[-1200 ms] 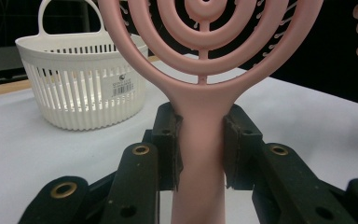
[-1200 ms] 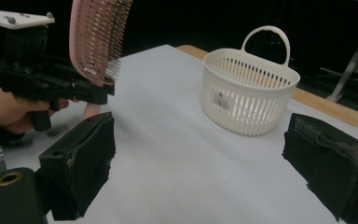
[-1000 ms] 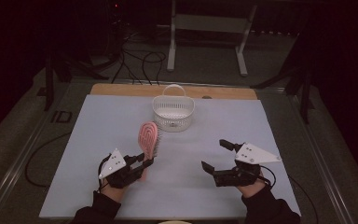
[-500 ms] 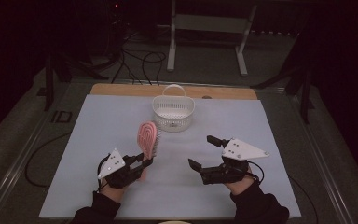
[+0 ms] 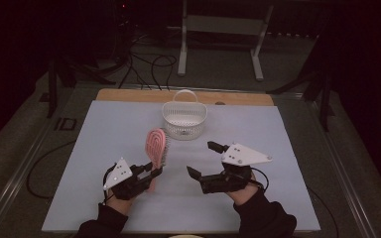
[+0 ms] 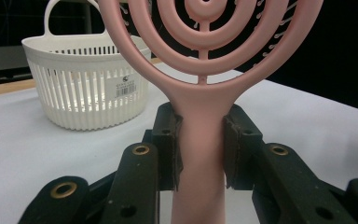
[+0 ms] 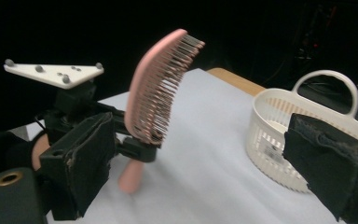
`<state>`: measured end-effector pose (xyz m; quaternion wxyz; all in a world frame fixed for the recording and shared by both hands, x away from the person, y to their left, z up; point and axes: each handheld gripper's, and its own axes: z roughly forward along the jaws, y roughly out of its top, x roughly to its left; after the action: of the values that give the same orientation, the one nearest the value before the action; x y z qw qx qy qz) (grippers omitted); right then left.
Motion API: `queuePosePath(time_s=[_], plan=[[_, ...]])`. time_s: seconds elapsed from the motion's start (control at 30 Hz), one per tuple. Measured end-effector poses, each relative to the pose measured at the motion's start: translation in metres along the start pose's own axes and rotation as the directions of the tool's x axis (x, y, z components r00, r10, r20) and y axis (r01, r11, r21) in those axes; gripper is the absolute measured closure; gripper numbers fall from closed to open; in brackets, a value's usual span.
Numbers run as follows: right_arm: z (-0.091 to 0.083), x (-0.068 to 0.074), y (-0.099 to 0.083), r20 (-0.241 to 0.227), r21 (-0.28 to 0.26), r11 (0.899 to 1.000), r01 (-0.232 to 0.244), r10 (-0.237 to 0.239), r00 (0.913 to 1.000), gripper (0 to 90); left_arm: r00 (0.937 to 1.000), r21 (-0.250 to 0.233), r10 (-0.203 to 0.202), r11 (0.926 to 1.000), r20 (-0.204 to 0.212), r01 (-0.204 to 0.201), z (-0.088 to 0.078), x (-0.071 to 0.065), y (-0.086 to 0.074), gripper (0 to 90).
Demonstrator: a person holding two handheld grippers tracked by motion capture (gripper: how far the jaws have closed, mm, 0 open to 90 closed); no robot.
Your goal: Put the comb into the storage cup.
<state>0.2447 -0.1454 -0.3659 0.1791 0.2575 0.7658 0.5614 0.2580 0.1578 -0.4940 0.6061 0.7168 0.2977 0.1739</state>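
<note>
A pink hairbrush [image 5: 156, 144] stands upright over the front left of the table, bristles facing right. My left gripper [image 5: 153, 174] is shut on its handle. In the left gripper view both pads clamp the handle [image 6: 200, 154] just below the round head. My right gripper [image 5: 203, 159] is open a short way right of the brush, its jaws turned towards it. In the right gripper view the brush [image 7: 156, 93] and the left gripper [image 7: 135, 151] lie between the wide-apart fingers [image 7: 81, 163]. A white slotted basket [image 5: 184, 119] with a handle stands at the table's back middle.
A pale mat [image 5: 99, 139] covers the table, with a wooden strip [image 5: 129, 95] along its far edge. Behind the table are a metal stand [image 5: 221, 29] and floor cables [image 5: 149, 64]. The basket [image 7: 279, 121] is close beside my right gripper's far finger.
My right gripper has moved left across the table towards the brush, still open. The left gripper holds the brush in nearly the same place.
</note>
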Motion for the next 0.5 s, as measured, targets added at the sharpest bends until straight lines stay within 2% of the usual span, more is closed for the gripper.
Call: queuePosePath(time_s=[0.03, 0.3, 0.43, 0.5], plan=[[0.003, 0.002, 0.002, -0.003, -0.004, 1.000, 0.008, -0.008, 1.0000, 8.9, 1.0000, -0.002, -0.001, 1.0000, -0.001, 0.001, 0.000, 0.000, 0.000, 70.8], [0.022, 0.014, 0.010, -0.042, -0.015, 1.000, -0.013, 0.012, 0.9991, 8.9, 1.0000, -0.004, -0.001, 1.0000, -0.001, 0.001, -0.001, 0.000, 0.000, 70.8], [0.033, 0.020, 0.011, -0.044, -0.010, 1.000, -0.030, 0.029, 0.9986, 8.8, 1.0000, -0.006, -0.004, 1.0000, 0.002, 0.004, -0.001, 0.000, 0.000, 70.8], [0.038, 0.023, 0.012, -0.026, -0.012, 0.999, -0.044, 0.044, 0.9987, 8.8, 1.0000, -0.005, -0.003, 1.0000, 0.000, 0.003, -0.001, 0.000, 0.000, 70.7]])
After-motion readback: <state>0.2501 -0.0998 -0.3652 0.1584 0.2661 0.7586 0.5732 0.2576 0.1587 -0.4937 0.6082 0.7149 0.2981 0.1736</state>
